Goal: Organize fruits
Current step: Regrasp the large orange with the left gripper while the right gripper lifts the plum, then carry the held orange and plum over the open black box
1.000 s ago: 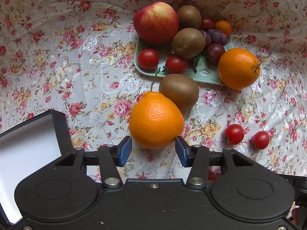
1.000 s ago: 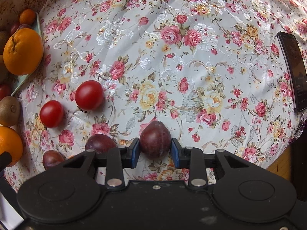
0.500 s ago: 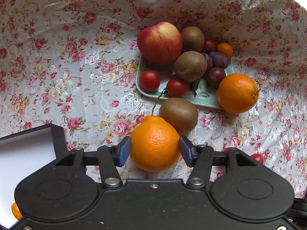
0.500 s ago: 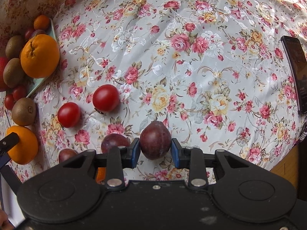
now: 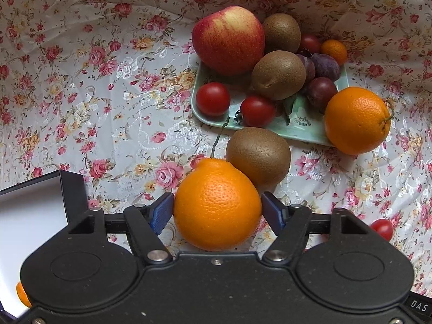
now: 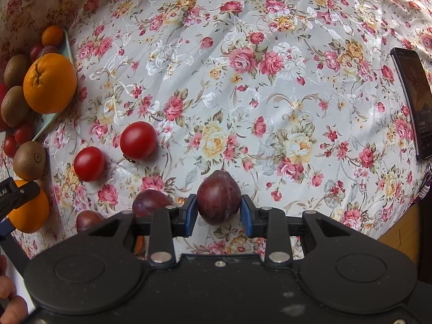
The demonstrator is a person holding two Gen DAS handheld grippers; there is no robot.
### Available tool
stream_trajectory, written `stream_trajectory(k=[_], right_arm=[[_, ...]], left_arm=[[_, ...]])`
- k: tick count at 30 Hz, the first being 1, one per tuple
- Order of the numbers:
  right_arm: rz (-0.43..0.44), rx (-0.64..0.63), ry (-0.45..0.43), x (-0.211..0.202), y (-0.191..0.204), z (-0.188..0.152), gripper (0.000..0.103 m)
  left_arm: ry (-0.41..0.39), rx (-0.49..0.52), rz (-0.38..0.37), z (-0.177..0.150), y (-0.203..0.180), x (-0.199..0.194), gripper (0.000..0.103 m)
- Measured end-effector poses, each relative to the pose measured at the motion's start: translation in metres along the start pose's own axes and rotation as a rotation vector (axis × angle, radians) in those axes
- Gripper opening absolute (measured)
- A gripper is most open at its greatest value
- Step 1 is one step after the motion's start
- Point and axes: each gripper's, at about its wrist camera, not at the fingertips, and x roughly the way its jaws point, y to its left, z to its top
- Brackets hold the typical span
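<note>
A large orange (image 5: 216,216) sits between the blue pads of my left gripper (image 5: 218,206), which is shut on it; a kiwi (image 5: 257,156) lies just behind it on the floral cloth. Beyond that, a green tray (image 5: 305,132) holds an apple (image 5: 228,39), kiwis, plums and tomatoes, and a second orange (image 5: 357,120) leans on its right corner. My right gripper (image 6: 218,212) is shut on a dark plum (image 6: 218,197) held over the cloth. Two tomatoes (image 6: 137,140) and two more plums (image 6: 151,202) lie to its left.
A white box with a black rim (image 5: 32,210) stands at the near left, with a small orange fruit (image 5: 23,294) in it. A black phone (image 6: 413,100) lies at the far right of the cloth. The table edge (image 6: 399,226) drops off at the lower right. A hand (image 6: 8,297) shows at the lower left.
My left gripper moved forward around the orange and closed on it. My right gripper kept hold of the plum and rose a little, bringing more of the tray into view.
</note>
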Motion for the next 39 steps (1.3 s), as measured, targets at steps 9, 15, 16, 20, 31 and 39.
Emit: stream_trajectory(k=[9, 15, 16, 20, 31, 39], right_arm=[[0.011, 0.002, -0.037, -0.018, 0.005, -0.003, 0.033], [0.026, 0.003, -0.055, -0.028, 0.02, -0.007, 0.033], [0.03, 0.001, -0.059, -0.029, 0.023, -0.009, 0.033], [0.048, -0.014, -0.073, -0.035, 0.038, -0.016, 0.033], [0.09, -0.141, -0.142, -0.047, 0.099, -0.056, 0.033], [0.159, -0.32, -0.185, -0.057, 0.165, -0.104, 0.033]], left_arm=[[-0.004, -0.031, -0.017, -0.001, 0.004, -0.004, 0.068], [0.013, -0.062, -0.057, -0.005, 0.015, -0.011, 0.068], [0.006, -0.061, -0.058, -0.005, 0.016, -0.014, 0.068], [-0.03, -0.063, -0.062, -0.009, 0.027, -0.03, 0.068], [-0.127, -0.137, -0.011, -0.02, 0.089, -0.07, 0.068], [-0.141, -0.217, 0.047, -0.037, 0.147, -0.076, 0.068]])
